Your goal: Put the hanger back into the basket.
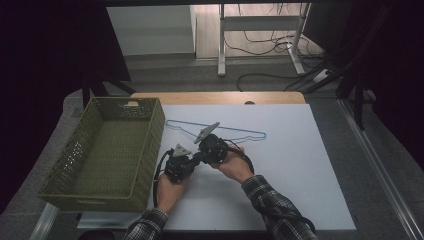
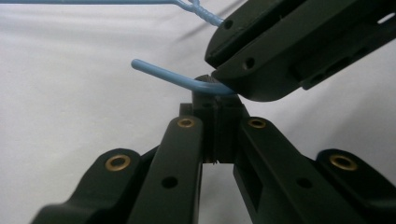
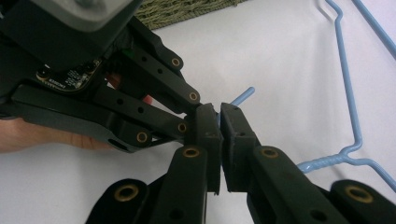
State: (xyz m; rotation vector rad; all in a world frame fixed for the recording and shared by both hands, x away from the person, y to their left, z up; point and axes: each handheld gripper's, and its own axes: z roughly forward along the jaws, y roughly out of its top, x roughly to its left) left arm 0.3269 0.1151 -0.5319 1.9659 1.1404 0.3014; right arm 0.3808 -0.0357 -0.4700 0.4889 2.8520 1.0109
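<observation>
Dim room with dark edges; close views soft, evenly lit.

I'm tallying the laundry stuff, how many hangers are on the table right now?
1. A blue wire hanger lies on the white table right of the green basket. Its hook is pinched by both the left tool and the right tool. The basket looks empty.

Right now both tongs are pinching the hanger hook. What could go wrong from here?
1. Both grips sit on the curved hook of the blue wire hanger; thin round wire could twist or slip out.
2. The left tongs and right tongs meet tip to tip, so they may collide or jam.
3. The green basket stands close on the left; a swinging hanger could catch its rim.
</observation>
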